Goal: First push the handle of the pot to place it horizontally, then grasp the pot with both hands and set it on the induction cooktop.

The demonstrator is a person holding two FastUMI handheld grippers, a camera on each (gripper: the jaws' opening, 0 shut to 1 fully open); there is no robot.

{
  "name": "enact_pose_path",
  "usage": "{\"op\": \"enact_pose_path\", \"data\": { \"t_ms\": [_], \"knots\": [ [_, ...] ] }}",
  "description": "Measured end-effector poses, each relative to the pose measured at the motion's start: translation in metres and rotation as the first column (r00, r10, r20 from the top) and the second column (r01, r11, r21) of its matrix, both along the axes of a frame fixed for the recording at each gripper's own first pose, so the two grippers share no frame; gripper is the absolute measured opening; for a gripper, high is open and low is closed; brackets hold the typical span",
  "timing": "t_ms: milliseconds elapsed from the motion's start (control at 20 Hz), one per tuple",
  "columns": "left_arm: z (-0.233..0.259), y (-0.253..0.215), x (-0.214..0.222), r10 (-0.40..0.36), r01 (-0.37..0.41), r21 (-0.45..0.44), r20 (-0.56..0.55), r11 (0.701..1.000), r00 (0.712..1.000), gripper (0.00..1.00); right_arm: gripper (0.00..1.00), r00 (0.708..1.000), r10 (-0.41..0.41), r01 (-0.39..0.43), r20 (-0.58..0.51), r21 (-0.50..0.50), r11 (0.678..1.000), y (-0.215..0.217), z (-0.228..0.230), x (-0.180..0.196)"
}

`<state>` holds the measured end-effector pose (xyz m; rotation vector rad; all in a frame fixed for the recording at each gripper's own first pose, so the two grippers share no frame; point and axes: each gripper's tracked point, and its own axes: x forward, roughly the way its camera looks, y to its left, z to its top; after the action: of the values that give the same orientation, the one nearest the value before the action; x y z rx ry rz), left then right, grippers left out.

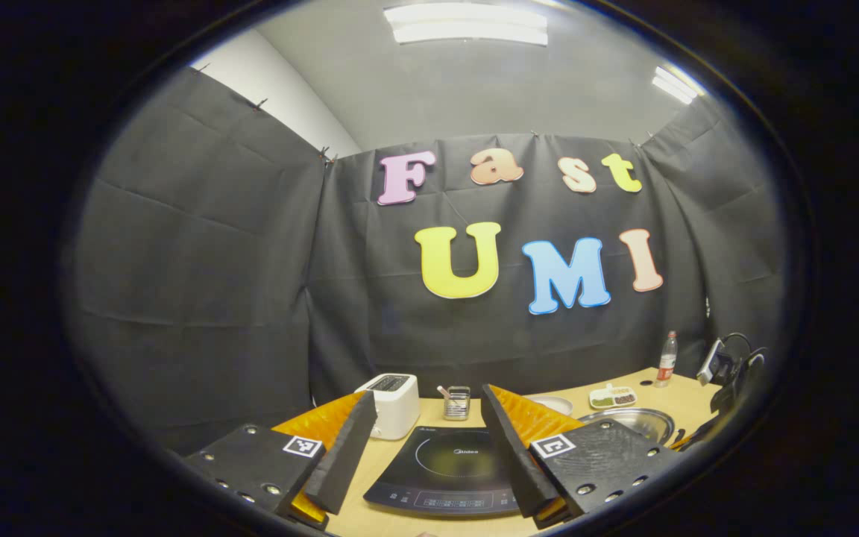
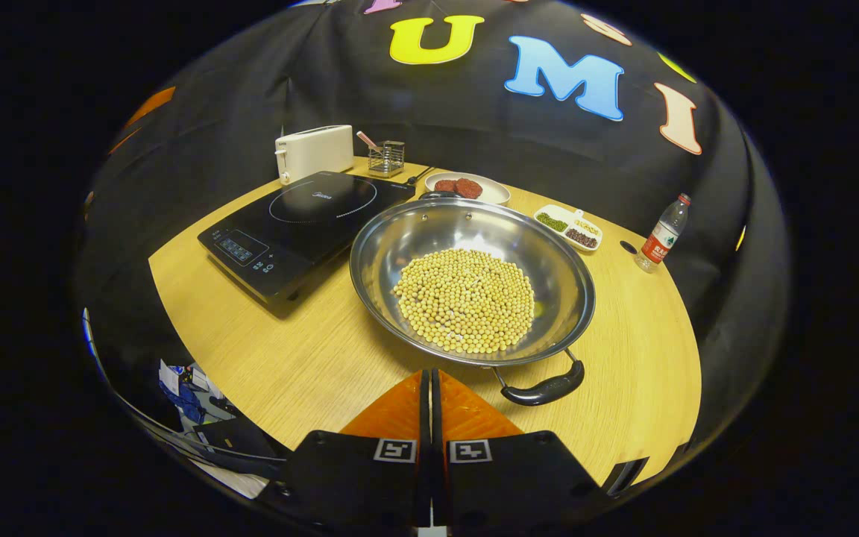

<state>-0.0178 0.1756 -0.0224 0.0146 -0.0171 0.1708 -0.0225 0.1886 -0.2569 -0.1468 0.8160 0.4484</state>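
Observation:
A wide steel pot (image 2: 414, 235) full of yellow beans (image 2: 465, 300) sits on the wooden table (image 2: 273, 350), right of the black induction cooktop (image 2: 303, 220). Its near black handle (image 2: 545, 389) points toward me, slightly right; the far handle (image 2: 437, 195) is at the back rim. My right gripper (image 2: 429, 373) is shut with nothing in it, just short of the pot's near rim and left of the near handle. My left gripper (image 1: 423, 403) is open above the cooktop (image 1: 448, 470), with the pot (image 1: 634, 421) to its right.
A white toaster (image 2: 315, 151) and a wire holder (image 2: 386, 158) stand behind the cooktop. A plate of red patties (image 2: 467, 188), a divided dish (image 2: 570, 227) and a bottle (image 2: 661, 235) sit behind and right of the pot. The table's front edge lies close below.

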Motion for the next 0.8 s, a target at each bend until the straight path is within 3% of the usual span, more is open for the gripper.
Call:
{"op": "enact_pose_path", "data": {
  "t_ms": [400, 800],
  "knots": [
    [-0.001, -0.002, 0.006, 0.031, -0.031, 0.006, -0.008, 1.000, 0.999, 0.83, 0.02, 0.999, -0.007, 0.006, -0.036, -0.031, 0.999, -0.016, -0.014, 0.009],
    [0.001, -0.038, 0.034, 0.013, -0.013, 0.011, -0.008, 1.000, 1.000, 0.86, 0.02, 0.997, -0.026, 0.025, -0.066, -0.005, 1.000, -0.036, -0.018, 0.025]
  ]
}}
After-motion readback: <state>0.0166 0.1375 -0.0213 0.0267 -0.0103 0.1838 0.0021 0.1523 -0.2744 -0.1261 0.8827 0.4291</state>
